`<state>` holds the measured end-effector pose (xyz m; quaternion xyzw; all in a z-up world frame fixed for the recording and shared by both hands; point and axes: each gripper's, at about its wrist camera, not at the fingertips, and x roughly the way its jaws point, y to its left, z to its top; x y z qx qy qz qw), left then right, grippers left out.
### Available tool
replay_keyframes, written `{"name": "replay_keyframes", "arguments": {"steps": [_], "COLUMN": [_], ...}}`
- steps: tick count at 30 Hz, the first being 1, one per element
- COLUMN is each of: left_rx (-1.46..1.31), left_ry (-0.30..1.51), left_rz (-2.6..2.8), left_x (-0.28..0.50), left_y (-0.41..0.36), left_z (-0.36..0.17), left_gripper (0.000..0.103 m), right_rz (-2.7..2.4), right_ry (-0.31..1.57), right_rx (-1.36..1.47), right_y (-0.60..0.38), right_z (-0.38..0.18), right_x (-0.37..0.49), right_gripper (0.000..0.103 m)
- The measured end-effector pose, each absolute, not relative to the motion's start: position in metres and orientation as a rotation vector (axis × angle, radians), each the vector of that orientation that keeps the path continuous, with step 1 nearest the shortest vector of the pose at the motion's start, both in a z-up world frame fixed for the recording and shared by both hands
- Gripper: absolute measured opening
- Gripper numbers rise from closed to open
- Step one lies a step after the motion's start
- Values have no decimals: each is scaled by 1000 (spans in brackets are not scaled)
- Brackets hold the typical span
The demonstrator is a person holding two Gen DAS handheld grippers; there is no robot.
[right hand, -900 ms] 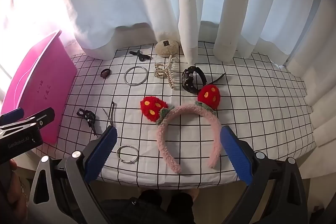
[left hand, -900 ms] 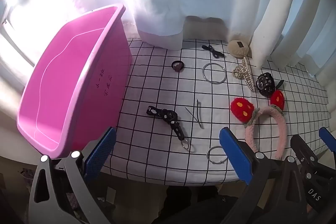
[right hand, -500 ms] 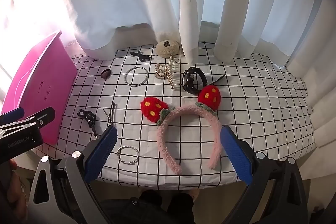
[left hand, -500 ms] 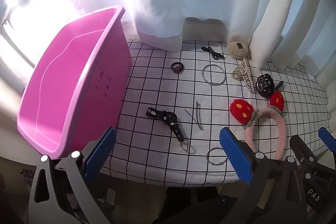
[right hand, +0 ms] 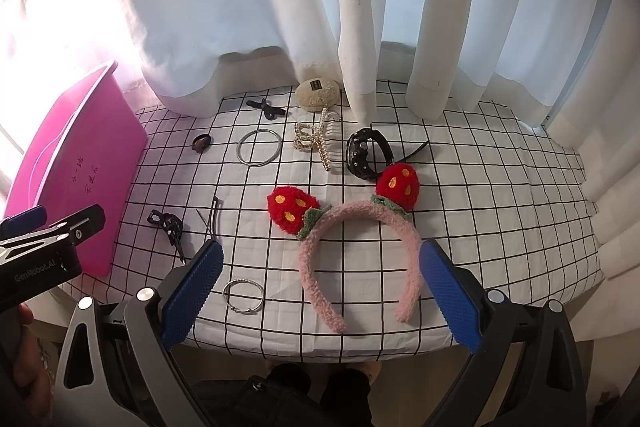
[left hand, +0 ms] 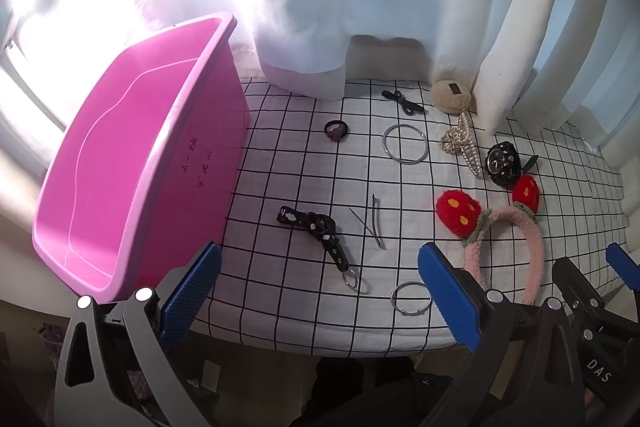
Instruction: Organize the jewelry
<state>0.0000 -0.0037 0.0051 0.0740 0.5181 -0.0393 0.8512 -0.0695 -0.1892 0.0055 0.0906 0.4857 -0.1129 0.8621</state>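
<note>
A pink bin (left hand: 120,163) (right hand: 76,163) stands empty at the left of a grid-patterned table (left hand: 280,163) (right hand: 500,211). Scattered on the cloth lie a pink strawberry headband (right hand: 360,227) (left hand: 520,223), a large silver bangle (right hand: 258,148) (left hand: 404,143), a small ring (right hand: 243,296) (left hand: 411,298), a pearl claw clip (right hand: 316,141) (left hand: 460,143), a black studded piece (right hand: 362,155) (left hand: 502,163), a black strap (left hand: 316,231) (right hand: 168,225), a hairpin (left hand: 374,219) and a hair tie (left hand: 335,131). My left gripper (left hand: 318,291) is open above the table's front edge. My right gripper (right hand: 320,287) is open over the headband's ends, apart from it.
White curtains (right hand: 360,7) hang along the table's far side. A beige puff (right hand: 316,93) and a black bow clip (right hand: 266,108) lie under them. The left gripper's body (right hand: 48,247) shows at the left of the right wrist view. Bright sunlight washes out the far left.
Both views have drifted very slightly; the table objects have not moved and both grippers stay open.
</note>
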Motion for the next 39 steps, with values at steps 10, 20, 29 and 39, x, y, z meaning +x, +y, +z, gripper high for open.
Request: {"name": "replay_keyframes", "arguments": {"steps": [10,20,29,39], "left_rx": [160,154,154,151], "left_ry": [1088,1084,1081,1083], "left_rz": [-84,-85,-85,-85], "left_x": [-2,-5,-5,-7], "left_y": [-7,-7,-6,-4], "left_z": [4,6,6,6], "left_gripper": [97,97,97,97], "right_rz": [-236,-233,-234,-230], "right_ry": [1016,1014,1013,1010], "right_rx": [201,201,201,202], "right_y": [-190,-191,-190,-189], "right_z": [6,7,7,8], "right_x": [-71,-72,-72,-73], "right_gripper": [94,94,94,94]}}
